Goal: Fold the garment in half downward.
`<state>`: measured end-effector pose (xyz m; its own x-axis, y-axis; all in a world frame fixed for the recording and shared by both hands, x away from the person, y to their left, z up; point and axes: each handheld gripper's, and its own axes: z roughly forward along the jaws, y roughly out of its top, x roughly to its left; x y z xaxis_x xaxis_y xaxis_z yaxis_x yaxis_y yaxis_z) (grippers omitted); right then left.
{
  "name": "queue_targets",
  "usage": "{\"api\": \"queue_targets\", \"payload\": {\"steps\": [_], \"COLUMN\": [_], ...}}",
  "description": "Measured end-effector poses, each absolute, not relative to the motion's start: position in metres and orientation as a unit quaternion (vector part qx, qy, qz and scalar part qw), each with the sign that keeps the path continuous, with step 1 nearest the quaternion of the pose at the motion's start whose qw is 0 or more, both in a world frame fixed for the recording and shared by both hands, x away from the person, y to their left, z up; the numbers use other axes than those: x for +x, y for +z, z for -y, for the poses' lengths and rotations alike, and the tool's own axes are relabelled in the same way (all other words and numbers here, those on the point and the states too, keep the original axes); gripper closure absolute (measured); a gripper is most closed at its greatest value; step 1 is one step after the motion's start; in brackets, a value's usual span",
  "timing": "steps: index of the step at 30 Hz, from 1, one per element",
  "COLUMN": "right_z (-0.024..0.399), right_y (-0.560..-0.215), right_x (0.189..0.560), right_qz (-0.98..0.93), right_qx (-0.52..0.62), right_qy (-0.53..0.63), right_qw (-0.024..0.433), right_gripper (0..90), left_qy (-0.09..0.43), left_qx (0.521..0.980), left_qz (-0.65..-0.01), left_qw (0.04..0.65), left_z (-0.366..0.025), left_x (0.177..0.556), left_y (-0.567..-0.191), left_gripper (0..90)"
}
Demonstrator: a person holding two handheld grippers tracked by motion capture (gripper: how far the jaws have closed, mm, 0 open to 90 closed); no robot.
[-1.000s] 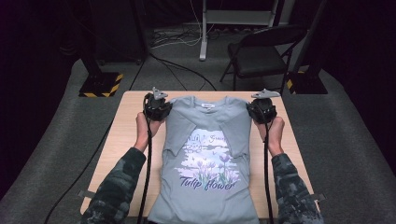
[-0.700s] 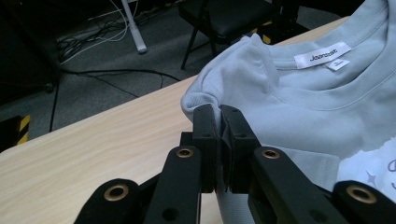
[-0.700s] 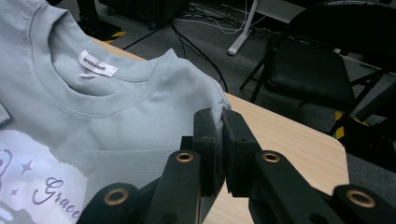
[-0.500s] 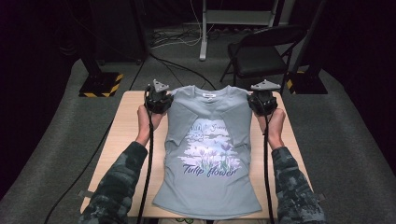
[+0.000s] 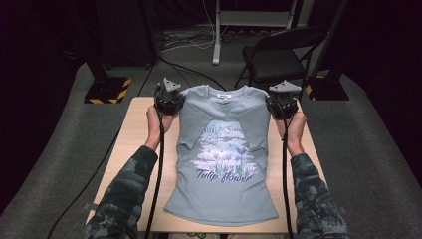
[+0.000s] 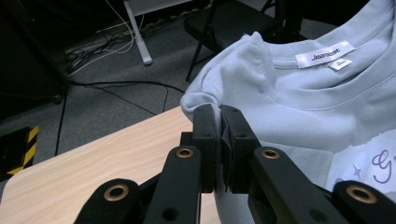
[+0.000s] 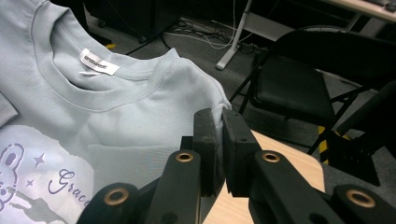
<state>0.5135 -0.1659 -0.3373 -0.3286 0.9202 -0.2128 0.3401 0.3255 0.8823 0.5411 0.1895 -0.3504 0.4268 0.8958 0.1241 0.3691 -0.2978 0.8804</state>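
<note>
A pale blue-grey cotton T-shirt with a tulip-and-rabbit print (image 5: 221, 154) lies face up along the light wooden tabletop (image 5: 130, 144), collar at the far edge, hem near the person. Both sleeves are already folded in over the chest. The left hand-held gripper (image 6: 219, 135) is clamped on the fabric at the shirt's left shoulder corner, a fold of cloth pinched between its black jaws. The right hand-held gripper (image 7: 218, 140) is clamped the same way on the right shoulder corner. From above, the shoulders look raised a little off the wood while the lower half of the shirt rests flat.

To my eye this is the lengthwise fold: the sleeves are in, and the top is gripped at both corners, ready to be carried toward the hem. The next move, I would guess, calls for lifting both corners together at an even height, keeping the shoulder line taut and straight, then bringing it toward the person so the collar lands on the lower part of the shirt. If one side leads, the tucked sleeves may slip out or the fold may lie crooked.

A dark folding chair (image 5: 278, 55) stands on the grey floor beyond the tabletop.
</note>
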Motion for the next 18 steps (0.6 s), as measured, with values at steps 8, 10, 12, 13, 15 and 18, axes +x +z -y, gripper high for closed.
{"api": "queue_targets", "payload": {"steps": [8, 10, 12, 13, 15, 18], "right_z": [0.168, 0.168, 0.169, 0.169, 0.169, 0.168], "right_y": [-0.328, -0.326, -0.326, -0.326, -0.329, -0.332], "right_x": [0.508, 0.504, 0.495, 0.493, 0.484, 0.474], "right_qz": [-0.720, -0.722, -0.725, -0.726, -0.731, -0.737], "right_qx": [0.433, 0.431, 0.428, 0.427, 0.423, 0.417], "right_qy": [0.391, 0.398, 0.401, 0.403, 0.404, 0.404], "right_qw": [0.375, 0.368, 0.361, 0.358, 0.352, 0.345], "right_gripper": [84.9, 84.9, 84.9, 84.9, 84.9, 84.9], "left_qy": [0.313, 0.309, 0.304, 0.299, 0.291, 0.279], "left_qx": [0.738, 0.740, 0.744, 0.746, 0.749, 0.753], "left_qz": [-0.425, -0.421, -0.417, -0.416, -0.414, -0.415], "left_qw": [0.421, 0.423, 0.424, 0.426, 0.427, 0.428], "left_z": [-0.190, -0.191, -0.192, -0.194, -0.197, -0.200], "left_x": [0.535, 0.528, 0.523, 0.519, 0.511, 0.503], "left_y": [-0.342, -0.342, -0.342, -0.342, -0.344, -0.349], "left_gripper": [84.9, 84.8, 84.8, 84.8, 84.8, 84.8]}}
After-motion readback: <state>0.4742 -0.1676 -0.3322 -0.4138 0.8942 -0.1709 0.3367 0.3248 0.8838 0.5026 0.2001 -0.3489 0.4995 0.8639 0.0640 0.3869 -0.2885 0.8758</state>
